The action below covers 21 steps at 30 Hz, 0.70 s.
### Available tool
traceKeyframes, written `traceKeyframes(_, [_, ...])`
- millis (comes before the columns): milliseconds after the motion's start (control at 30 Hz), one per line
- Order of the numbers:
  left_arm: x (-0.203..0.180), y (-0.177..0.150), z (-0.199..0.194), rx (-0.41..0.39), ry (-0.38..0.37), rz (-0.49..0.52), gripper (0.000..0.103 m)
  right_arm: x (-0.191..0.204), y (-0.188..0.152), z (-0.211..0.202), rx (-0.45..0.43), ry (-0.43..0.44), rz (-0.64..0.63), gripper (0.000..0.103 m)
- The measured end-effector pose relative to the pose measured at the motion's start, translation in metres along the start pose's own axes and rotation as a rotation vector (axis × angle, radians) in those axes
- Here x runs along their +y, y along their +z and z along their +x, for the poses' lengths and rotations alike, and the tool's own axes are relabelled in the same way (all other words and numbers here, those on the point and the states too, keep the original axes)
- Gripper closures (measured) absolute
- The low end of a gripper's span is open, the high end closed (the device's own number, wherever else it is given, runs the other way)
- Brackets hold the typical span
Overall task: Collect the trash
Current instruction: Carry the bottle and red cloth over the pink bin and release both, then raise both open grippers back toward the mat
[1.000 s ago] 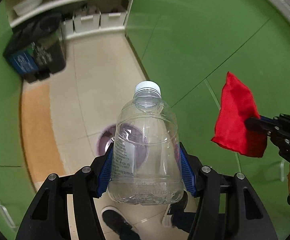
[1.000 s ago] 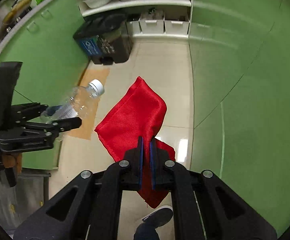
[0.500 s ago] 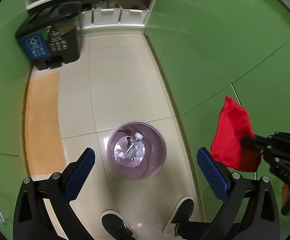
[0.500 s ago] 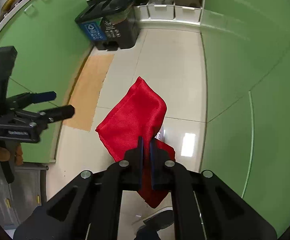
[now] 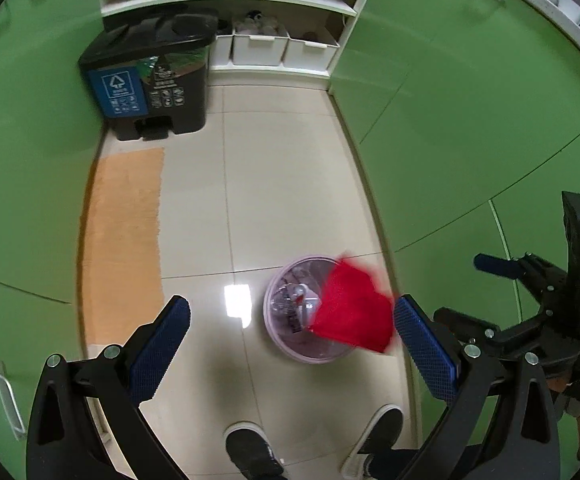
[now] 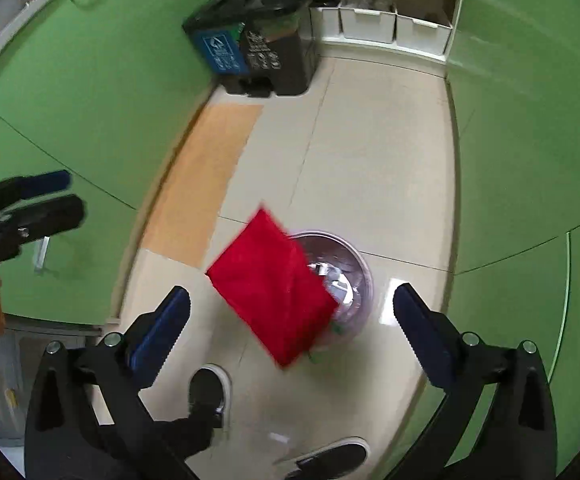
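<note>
Red cloth (image 6: 274,288) in mid-air, blurred, over the near rim of the round bin (image 6: 359,268) on the tile floor (image 6: 369,168); touched by neither tool. In the left view the cloth (image 5: 353,312) covers the right part of the bin (image 5: 274,320); a clear bottle (image 5: 293,300) and other trash lie inside. Right tool (image 6: 290,320) wide open, jaws spread, nothing between them. Left tool (image 5: 290,340) also wide open and empty. Shoes (image 5: 250,452) stand on the floor just below the bin. Orange mat (image 5: 126,224) to the left along the green cabinets (image 5: 469,128). Black recycling bin (image 5: 150,80) at the far end, white boxes (image 5: 274,48) beside it under the shelf.
</note>
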<state>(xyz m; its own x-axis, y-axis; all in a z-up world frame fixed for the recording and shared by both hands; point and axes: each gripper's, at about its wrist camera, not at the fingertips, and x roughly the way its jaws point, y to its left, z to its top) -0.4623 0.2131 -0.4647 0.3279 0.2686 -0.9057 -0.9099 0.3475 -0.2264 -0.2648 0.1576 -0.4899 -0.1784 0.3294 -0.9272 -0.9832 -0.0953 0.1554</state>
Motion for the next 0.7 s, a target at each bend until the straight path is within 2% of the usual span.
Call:
traceKeyframes(167, [-0.002,-0.002,0.001,0.012,0.001,0.003,0.005,-0.008,-0.006,-0.004,0.021,-0.011,0.04,0.003])
traceKeyframes(367, [-0.023,0.002,-0.025,0.019,-0.011,0.03,0.005,-0.012,-0.006,-0.044,0.01,-0.018,0.082,0.003])
traceKeyframes(533, [-0.061,0.016,-0.087,0.028,-0.033,0.077,0.005,-0.012,-0.004,-0.129,-0.025,-0.024,0.124,0.003])
traceKeyframes(700, [-0.111,0.035,-0.177,0.044,-0.052,0.15,0.005,-0.014,0.0,-0.248,-0.058,-0.027,0.202,0.003])
